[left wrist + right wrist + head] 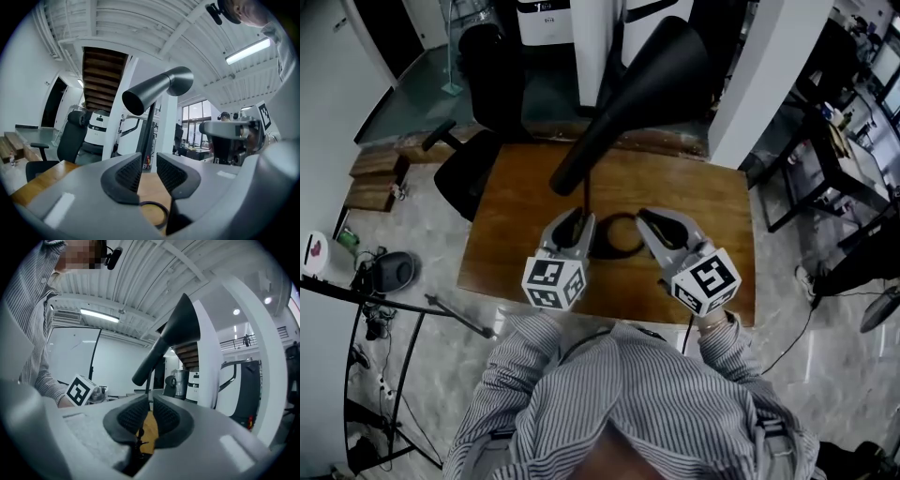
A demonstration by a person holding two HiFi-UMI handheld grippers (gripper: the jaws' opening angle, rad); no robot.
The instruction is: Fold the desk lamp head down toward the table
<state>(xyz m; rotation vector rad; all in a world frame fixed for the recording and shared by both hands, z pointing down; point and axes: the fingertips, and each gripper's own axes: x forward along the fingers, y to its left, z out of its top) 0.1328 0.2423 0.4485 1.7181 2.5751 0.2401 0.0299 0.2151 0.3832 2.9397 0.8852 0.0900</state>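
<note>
A black desk lamp stands on the wooden table (712, 206). Its cone-shaped head (647, 84) rises tilted, wide end up, above a thin stem (586, 202) and a ring base (619, 234). My left gripper (574, 225) sits just left of the base and my right gripper (656, 227) just right of it, both level and clear of the lamp. In the left gripper view the jaws (149, 171) stand apart with the stem (149, 131) and head (157, 89) beyond them. The right gripper (149, 416) shows a narrow gap with nothing in it, the head (171, 338) ahead.
A black office chair (478, 141) stands at the table's far left corner. A tripod stand (394, 309) and floor clutter lie to the left. A white pillar (769, 84) rises behind the table, and a dark desk (825, 159) stands to the right.
</note>
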